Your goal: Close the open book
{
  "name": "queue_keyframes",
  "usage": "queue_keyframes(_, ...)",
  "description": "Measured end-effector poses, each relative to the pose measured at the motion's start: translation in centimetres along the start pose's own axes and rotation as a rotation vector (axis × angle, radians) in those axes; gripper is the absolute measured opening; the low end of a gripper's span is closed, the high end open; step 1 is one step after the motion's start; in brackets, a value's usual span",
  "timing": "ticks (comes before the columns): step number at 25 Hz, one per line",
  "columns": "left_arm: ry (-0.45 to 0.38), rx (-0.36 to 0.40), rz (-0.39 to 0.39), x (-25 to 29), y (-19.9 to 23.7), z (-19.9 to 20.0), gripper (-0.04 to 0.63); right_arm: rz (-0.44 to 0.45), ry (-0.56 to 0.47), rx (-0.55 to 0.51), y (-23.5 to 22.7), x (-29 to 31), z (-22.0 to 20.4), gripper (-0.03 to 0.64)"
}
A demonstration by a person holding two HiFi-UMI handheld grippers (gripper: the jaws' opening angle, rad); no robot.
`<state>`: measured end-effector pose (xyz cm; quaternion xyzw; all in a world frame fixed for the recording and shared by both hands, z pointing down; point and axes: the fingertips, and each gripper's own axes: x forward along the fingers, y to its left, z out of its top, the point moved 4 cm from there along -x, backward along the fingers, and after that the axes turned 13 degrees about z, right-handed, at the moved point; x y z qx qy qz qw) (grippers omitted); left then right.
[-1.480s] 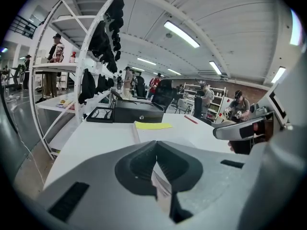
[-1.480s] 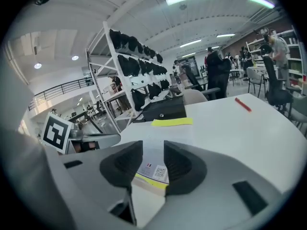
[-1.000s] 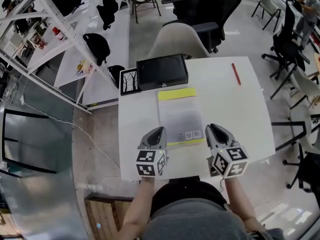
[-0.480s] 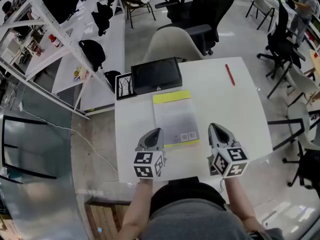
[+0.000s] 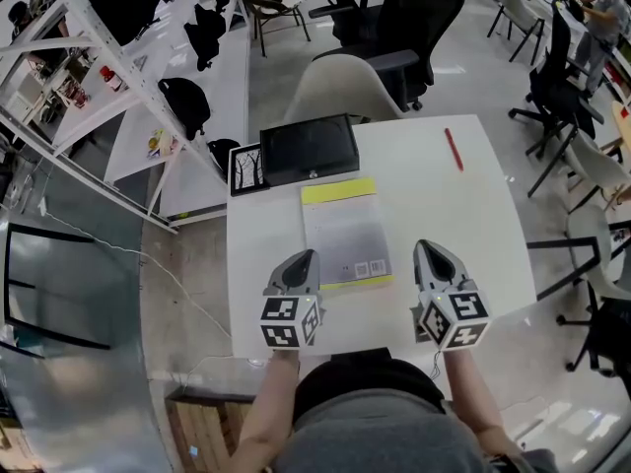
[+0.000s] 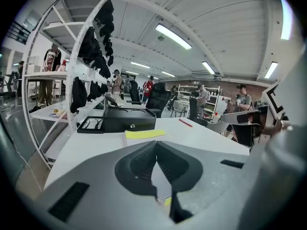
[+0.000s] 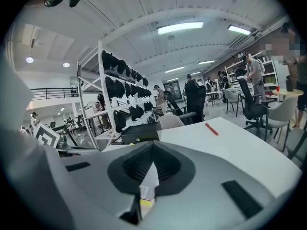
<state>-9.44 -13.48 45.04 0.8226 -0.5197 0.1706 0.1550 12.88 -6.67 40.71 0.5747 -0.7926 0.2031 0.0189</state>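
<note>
The book (image 5: 345, 233) lies flat on the white table (image 5: 444, 215), folded to one cover's width. Its grey cover carries barcodes, and yellow strips show at its far and near ends. My left gripper (image 5: 308, 256) hovers at the book's near left corner with its jaws shut and nothing between them. In the left gripper view the left gripper (image 6: 156, 143) points along the book (image 6: 144, 134). My right gripper (image 5: 424, 246) is to the right of the book's near right corner, apart from it, shut and empty. The right gripper view shows the right gripper (image 7: 152, 145) with its jaws together.
A black box (image 5: 309, 149) stands just beyond the book, with a framed picture (image 5: 245, 168) at its left. A red pen (image 5: 454, 149) lies at the far right of the table. A white chair (image 5: 345, 82) is tucked in behind the table. Office chairs stand at the right.
My right gripper has drawn slightly to the right, away from the book's edge. The left gripper has hardly moved and the book lies as before.
</note>
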Motion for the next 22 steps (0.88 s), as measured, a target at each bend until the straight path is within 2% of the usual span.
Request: queue_keyframes(22,-0.002,0.000,0.035,0.55,0.50,0.29,0.006,0.005,0.000,-0.040,-0.57,0.51,0.04,0.002)
